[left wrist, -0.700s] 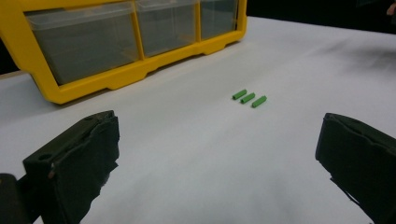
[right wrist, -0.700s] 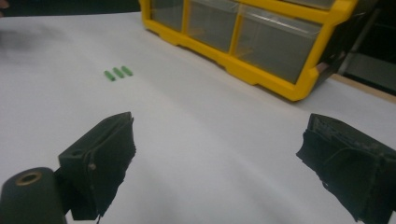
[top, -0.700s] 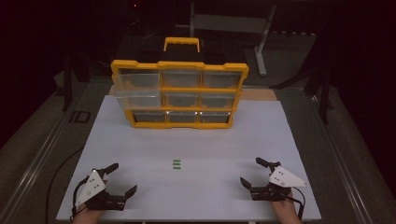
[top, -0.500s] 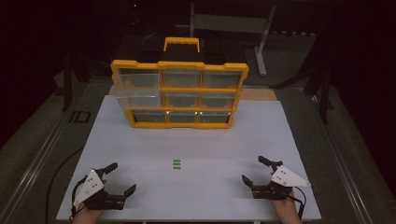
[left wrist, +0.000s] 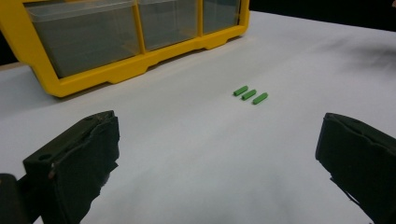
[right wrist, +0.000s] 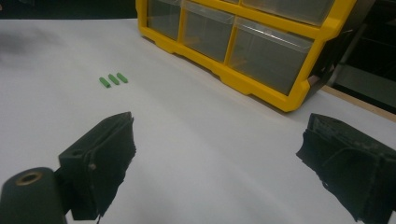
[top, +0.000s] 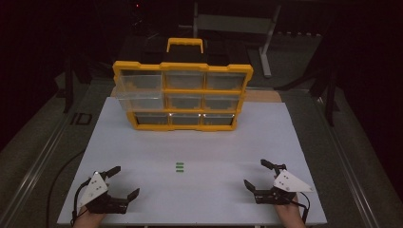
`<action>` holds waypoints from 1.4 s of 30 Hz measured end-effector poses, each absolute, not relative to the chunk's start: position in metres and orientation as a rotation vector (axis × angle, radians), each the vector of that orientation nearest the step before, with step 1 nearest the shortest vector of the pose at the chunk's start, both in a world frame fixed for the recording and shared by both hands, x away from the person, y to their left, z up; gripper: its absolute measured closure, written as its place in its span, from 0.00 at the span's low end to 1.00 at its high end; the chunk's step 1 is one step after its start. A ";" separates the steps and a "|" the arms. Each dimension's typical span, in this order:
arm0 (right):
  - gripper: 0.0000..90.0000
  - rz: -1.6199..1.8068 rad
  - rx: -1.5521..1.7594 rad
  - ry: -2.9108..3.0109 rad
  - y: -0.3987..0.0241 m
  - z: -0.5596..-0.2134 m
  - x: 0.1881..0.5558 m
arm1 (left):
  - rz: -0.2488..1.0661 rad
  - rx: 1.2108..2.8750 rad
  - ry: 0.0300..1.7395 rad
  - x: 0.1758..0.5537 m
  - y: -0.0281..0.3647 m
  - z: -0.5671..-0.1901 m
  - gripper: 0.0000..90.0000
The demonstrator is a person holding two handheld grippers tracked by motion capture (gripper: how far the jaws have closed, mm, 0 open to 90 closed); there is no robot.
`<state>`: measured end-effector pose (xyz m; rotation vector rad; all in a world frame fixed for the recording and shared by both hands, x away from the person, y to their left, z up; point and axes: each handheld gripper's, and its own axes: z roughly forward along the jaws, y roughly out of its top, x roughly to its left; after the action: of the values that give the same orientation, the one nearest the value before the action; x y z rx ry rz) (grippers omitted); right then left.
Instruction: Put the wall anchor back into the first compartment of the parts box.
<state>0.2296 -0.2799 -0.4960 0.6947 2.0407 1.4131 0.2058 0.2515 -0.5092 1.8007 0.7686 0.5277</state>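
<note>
A wide white table [top: 199, 142] is stretching away from the person, lying under dim light with dark surroundings beyond its edges. At the far side of it a yellow organizer case [top: 183, 95] is standing upright with its carrying handle on top, showing three rows of clear plastic drawers; the upper left drawer [top: 139, 90] is sticking out toward the viewer, past the frame. Near the bottom left corner of the table, the left gripper [top: 124, 183] is resting low in the person's hand, its two black jaws spreading wide apart with nothing between them. Near the bottom right corner, the right gripper [top: 256, 175] is sitting in the other hand in the same way, its jaws also standing wide open and empty. Between the two grippers and a little farther up the table, three small green pegs [top: 179, 167] are lying on the white surface, side by side and parallel, just beside one another, well apart from both grippers and from the case. In the left gripper view the pegs [left wrist: 251, 94] are appearing ahead between the open jaws.
</note>
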 end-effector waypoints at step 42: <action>0.10 1.474 0.690 2.036 -0.279 -0.494 0.229 | 0.302 1.825 0.272 0.273 0.191 -0.375 0.00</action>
<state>0.2291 -0.2787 -0.4941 0.6896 2.0362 1.4736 0.2732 0.1910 -0.3750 1.8255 0.2715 0.3017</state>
